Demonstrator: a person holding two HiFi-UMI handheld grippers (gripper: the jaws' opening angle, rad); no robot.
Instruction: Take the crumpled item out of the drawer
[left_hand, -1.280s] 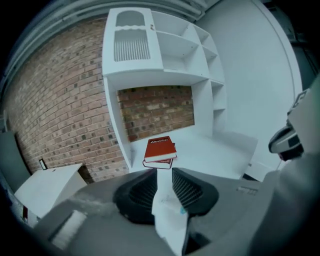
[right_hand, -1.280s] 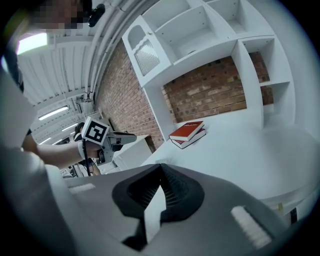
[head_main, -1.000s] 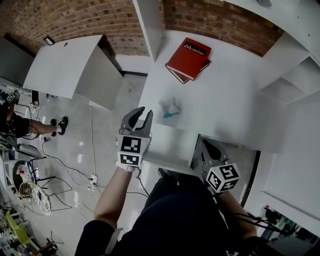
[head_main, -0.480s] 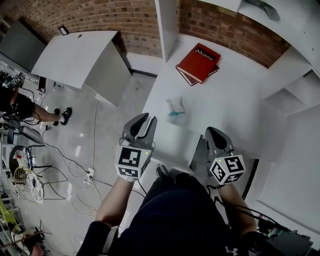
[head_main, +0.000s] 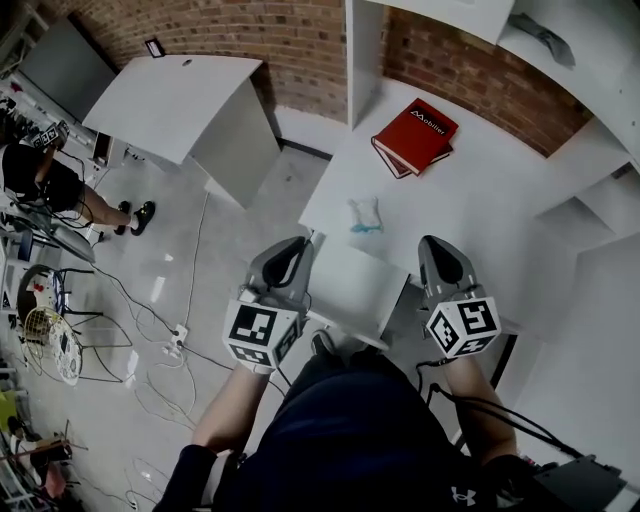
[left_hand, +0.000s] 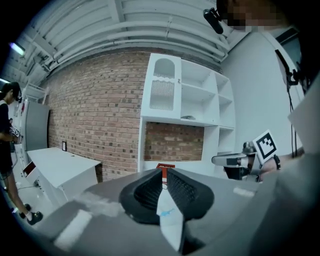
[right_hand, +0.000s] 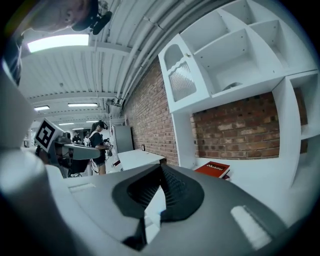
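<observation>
The crumpled item (head_main: 365, 215), whitish with a teal bit, lies on the white desk top (head_main: 480, 210), not in either gripper. In the left gripper view a white and teal patch, apparently that item (left_hand: 168, 211), shows in the gap below the tips. My left gripper (head_main: 292, 252) hovers at the desk's front left corner; its jaws are closing, tips nearly touching (left_hand: 163, 171), nothing between them. My right gripper (head_main: 437, 247) hangs over the desk's front edge, shut and empty (right_hand: 160, 166). A white drawer box (head_main: 352, 290) juts out between the two grippers.
Red books (head_main: 415, 135) lie stacked at the desk's back, also in the right gripper view (right_hand: 212, 169). White shelving (head_main: 590, 90) rises on the right. A second white table (head_main: 170, 100) stands left. Cables (head_main: 170, 350) trail over the floor. A person (head_main: 40, 180) stands far left.
The left gripper's jaws have closed from wide apart to nearly together. The right gripper has risen from beside the drawer to level with the left one. The crumpled item stayed put.
</observation>
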